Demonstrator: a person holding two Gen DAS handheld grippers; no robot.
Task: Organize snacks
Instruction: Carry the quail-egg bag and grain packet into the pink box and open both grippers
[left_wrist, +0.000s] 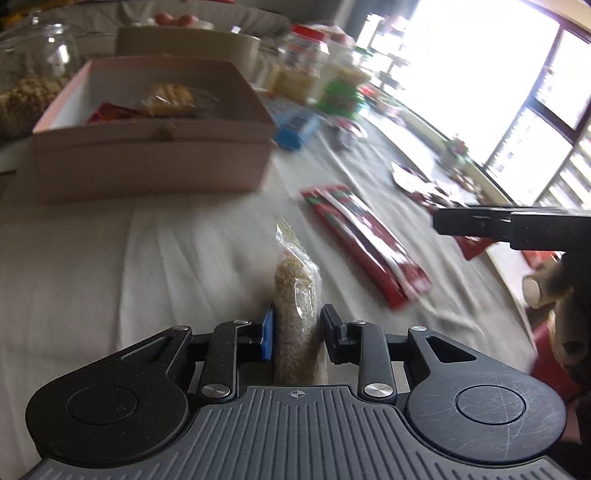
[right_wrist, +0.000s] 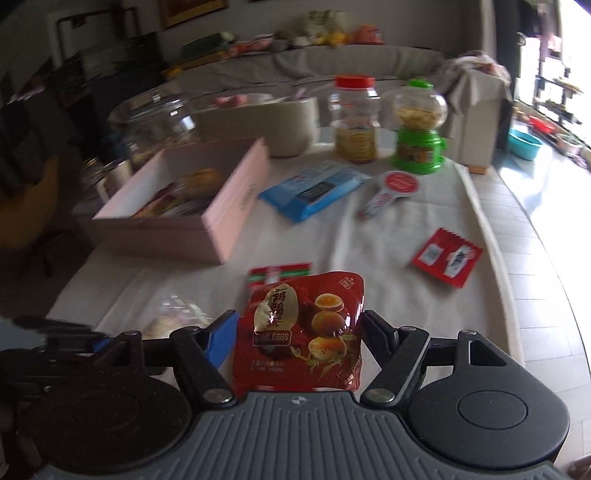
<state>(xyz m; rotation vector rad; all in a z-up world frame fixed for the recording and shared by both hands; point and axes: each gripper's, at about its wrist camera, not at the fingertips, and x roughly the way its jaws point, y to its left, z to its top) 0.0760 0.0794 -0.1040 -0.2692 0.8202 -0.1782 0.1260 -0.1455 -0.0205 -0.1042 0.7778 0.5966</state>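
Pinching a clear crumb-snack packet (left_wrist: 295, 314) edgewise, the left gripper (left_wrist: 297, 332) carries it above the white tablecloth (left_wrist: 110, 258); the right gripper (right_wrist: 299, 332) clamps a red egg-snack pouch (right_wrist: 299, 332), both likely bound for the pink box (left_wrist: 147, 155) toward the cloth's far left corner.

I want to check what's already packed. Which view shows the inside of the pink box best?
The left wrist view: it looks over the pink box front wall onto a wrapped yellow pastry and a red packet. The right wrist view shows the box obliquely, its contents dark and blurred.
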